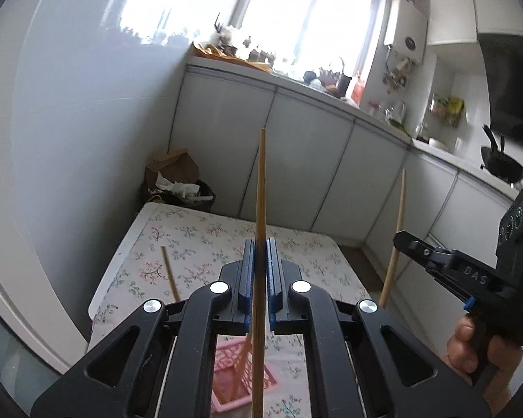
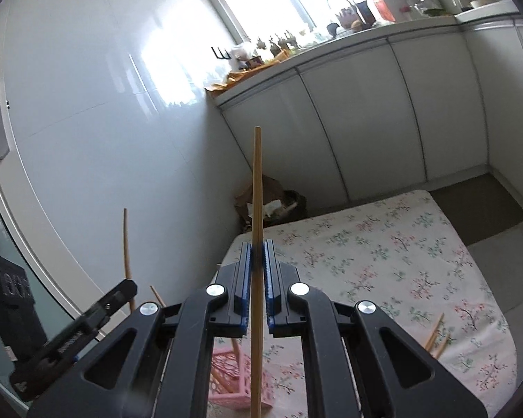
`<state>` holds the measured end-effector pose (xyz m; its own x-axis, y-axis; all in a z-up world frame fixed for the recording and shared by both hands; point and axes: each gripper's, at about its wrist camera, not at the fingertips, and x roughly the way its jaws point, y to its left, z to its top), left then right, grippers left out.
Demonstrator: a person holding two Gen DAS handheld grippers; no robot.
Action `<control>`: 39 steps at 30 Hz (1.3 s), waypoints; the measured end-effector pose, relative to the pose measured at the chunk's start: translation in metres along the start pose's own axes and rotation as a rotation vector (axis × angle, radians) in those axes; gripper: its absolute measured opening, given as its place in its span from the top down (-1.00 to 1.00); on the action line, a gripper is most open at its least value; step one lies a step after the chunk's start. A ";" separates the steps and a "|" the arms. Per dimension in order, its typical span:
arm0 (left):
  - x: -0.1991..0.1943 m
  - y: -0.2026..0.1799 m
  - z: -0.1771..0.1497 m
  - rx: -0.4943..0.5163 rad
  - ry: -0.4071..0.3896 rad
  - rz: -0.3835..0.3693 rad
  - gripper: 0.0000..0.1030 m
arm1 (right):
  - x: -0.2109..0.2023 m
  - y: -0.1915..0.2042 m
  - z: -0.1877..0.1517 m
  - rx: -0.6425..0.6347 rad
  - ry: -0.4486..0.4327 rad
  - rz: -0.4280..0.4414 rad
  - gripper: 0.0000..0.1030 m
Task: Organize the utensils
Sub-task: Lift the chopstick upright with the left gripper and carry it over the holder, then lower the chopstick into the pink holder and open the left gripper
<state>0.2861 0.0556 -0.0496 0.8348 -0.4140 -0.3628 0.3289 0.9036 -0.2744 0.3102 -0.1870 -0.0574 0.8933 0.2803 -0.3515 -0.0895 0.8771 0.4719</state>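
Where pads meet: chopstick (image 1: pixel 260 209) in left hand-held gripper (image 1: pixel 260 254).

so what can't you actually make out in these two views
- Pink plastic lattice basket: mostly hidden behind the left claw; contents unclear.
- Lower end of the wooden chopstick in the right claw: cut off by the bottom edge.
- Loose chopsticks on the floral tablecloth: partly covered, count unclear.

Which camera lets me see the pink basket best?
The right wrist view shows the pink basket a bit better: more of its lattice side and bottom rim appear under the right gripper. The left wrist view shows it too, partly hidden behind the left gripper.
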 end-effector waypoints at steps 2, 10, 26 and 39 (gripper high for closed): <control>0.002 0.005 -0.002 -0.003 -0.027 0.007 0.89 | 0.006 0.003 -0.001 0.012 -0.004 0.014 0.86; 0.016 0.012 -0.008 -0.004 -0.125 0.034 0.89 | 0.035 0.026 -0.012 -0.002 -0.026 0.016 0.86; 0.032 0.012 -0.035 0.069 -0.124 0.074 0.89 | 0.063 0.030 -0.037 -0.050 -0.052 -0.014 0.86; 0.018 0.019 -0.011 -0.027 0.014 0.039 0.26 | 0.062 0.045 -0.059 -0.122 -0.076 -0.013 0.86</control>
<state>0.3021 0.0640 -0.0708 0.8406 -0.3802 -0.3858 0.2839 0.9158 -0.2840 0.3358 -0.1073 -0.1059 0.9249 0.2427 -0.2928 -0.1268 0.9226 0.3643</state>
